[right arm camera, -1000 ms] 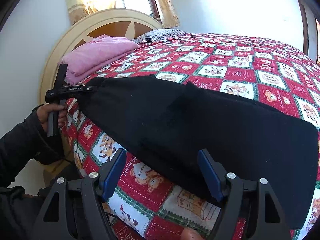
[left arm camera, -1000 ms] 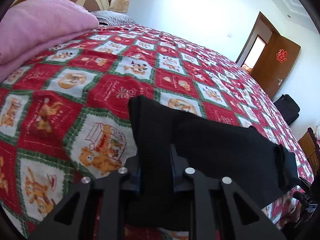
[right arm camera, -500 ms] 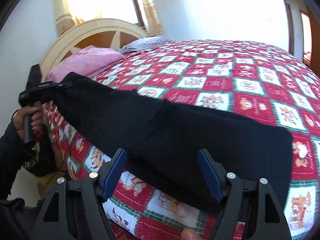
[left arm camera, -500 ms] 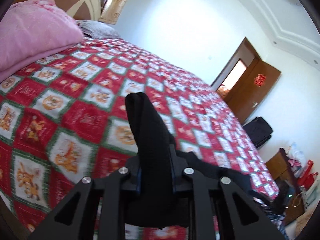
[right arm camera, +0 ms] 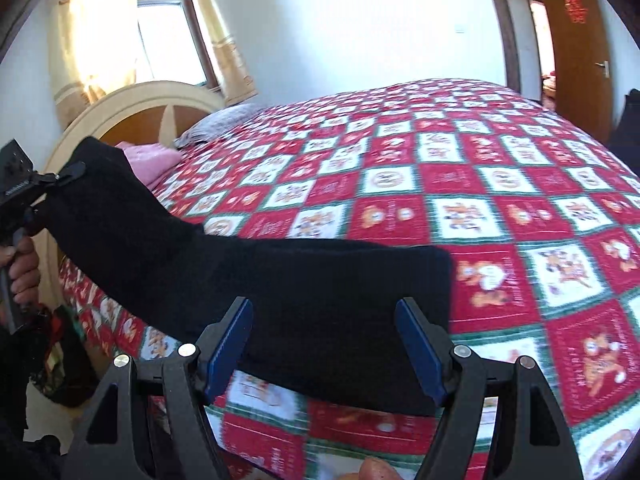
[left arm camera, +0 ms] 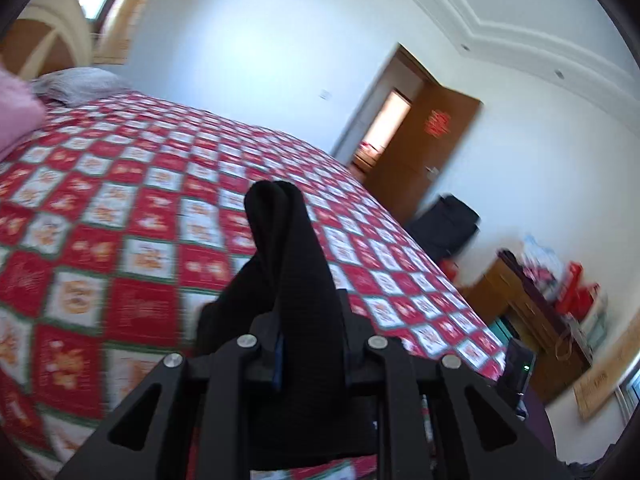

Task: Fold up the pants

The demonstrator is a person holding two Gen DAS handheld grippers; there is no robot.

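The black pants (left arm camera: 288, 264) rise bunched from between the jaws of my left gripper (left arm camera: 310, 320), which is shut on one end of them. In the right wrist view the pants (right arm camera: 280, 280) stretch from that left gripper (right arm camera: 64, 172), raised at the far left, down to the quilt. My right gripper (right arm camera: 324, 308) stands open over the near end of the pants. Its blue pads (right arm camera: 228, 340) are wide apart and do not press the cloth.
A red, white and green patterned quilt (right arm camera: 480, 184) covers the bed. A folded pink blanket (right arm camera: 148, 158) and a grey pillow (right arm camera: 224, 124) lie by the headboard (right arm camera: 160, 108). A hand (right arm camera: 20, 264) grips the left handle. A brown door (left arm camera: 432, 152), black bag (left arm camera: 448, 228) and cluttered wooden dresser (left arm camera: 528, 312) stand beyond the bed.
My left gripper has risen with the pants end still clamped, and its view has tilted up toward the wall. The pants' far end has slid left across the quilt. The right gripper stayed open.
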